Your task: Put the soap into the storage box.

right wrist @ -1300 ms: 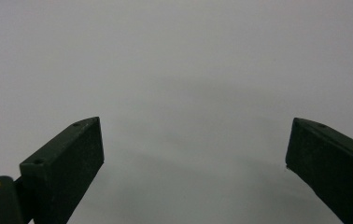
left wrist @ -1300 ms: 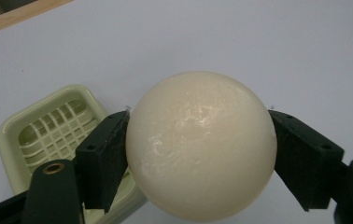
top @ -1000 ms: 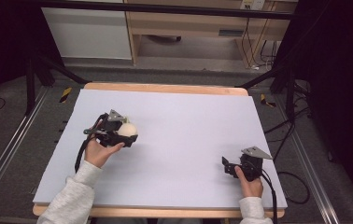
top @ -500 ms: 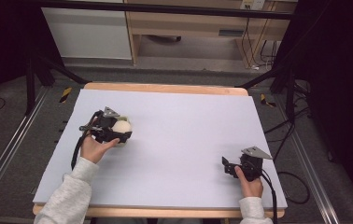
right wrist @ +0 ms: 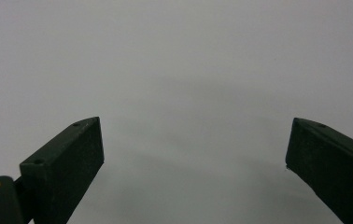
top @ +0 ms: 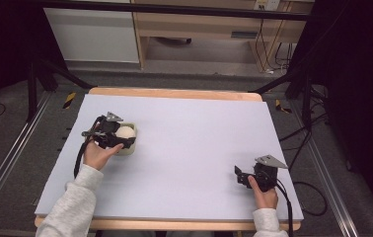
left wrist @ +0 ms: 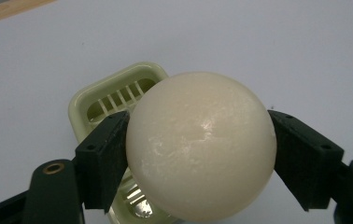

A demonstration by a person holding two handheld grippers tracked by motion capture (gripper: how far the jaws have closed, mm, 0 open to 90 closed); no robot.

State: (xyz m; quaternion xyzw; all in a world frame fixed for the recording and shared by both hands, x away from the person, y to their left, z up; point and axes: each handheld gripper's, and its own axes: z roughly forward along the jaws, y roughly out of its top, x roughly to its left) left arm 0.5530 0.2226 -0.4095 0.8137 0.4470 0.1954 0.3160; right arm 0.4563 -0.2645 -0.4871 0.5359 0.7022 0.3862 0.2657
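A cream-white ball [left wrist: 201, 144] sits clamped between the two black jaws of my left gripper [left wrist: 198, 154]. Just beneath and behind it lies a pale green slotted dish [left wrist: 118, 95]. From above, the left gripper [top: 120, 137] holds the ball [top: 125, 132] over the dish [top: 128, 149] at the left of the white table [top: 189, 148]. My right gripper [top: 241, 177] rests near the table's front right, its jaws pointing left. Its own view shows the right gripper [right wrist: 194, 154] standing open, wide apart over the bare white surface, with nothing between the jaws.
The table's wooden edge [top: 174, 93] runs along the far side. Beyond it stand a white cabinet [top: 93, 34] and a wooden shelf unit [top: 214, 27]. Dark stands and cables [top: 298, 84] flank the right side. A cable [top: 285, 205] trails from the right gripper.
My left gripper has carried the ball a little to the left and slightly toward the far side, down over the green dish. The right gripper has stayed where it was.
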